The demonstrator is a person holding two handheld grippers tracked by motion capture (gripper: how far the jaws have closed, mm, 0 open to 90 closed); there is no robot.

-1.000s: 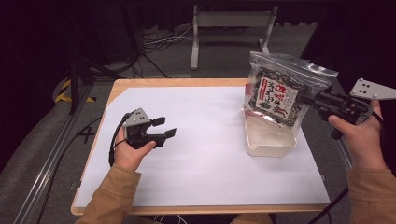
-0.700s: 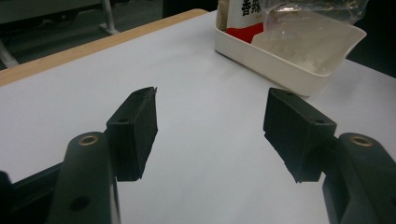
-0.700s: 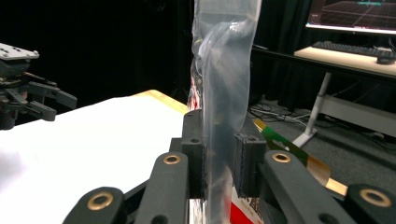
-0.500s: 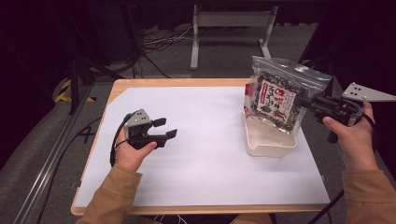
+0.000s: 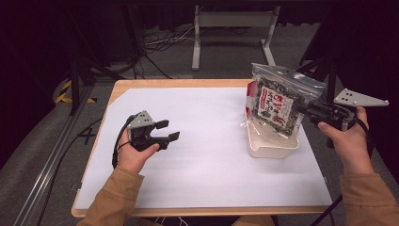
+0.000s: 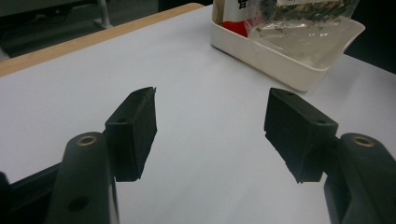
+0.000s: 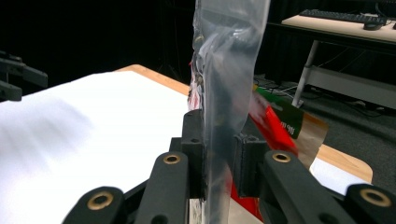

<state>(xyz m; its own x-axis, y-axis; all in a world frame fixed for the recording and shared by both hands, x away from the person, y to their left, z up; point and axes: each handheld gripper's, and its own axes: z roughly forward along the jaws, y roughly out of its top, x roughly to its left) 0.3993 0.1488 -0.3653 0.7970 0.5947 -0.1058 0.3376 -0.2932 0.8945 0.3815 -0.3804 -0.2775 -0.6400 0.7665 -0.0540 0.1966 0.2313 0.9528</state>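
Right gripper squeezes side edge of snack bag, jaws nearly closed on clear plastic. Bag hangs upright, bottom dipping into white tray near right edge of table; likely held by edge so it can drop straight in. Bag sticks out past jaws, toward table middle. Left gripper rests on white sheet near left edge, jaws apart, nothing between them, well apart from bag; seems waiting.
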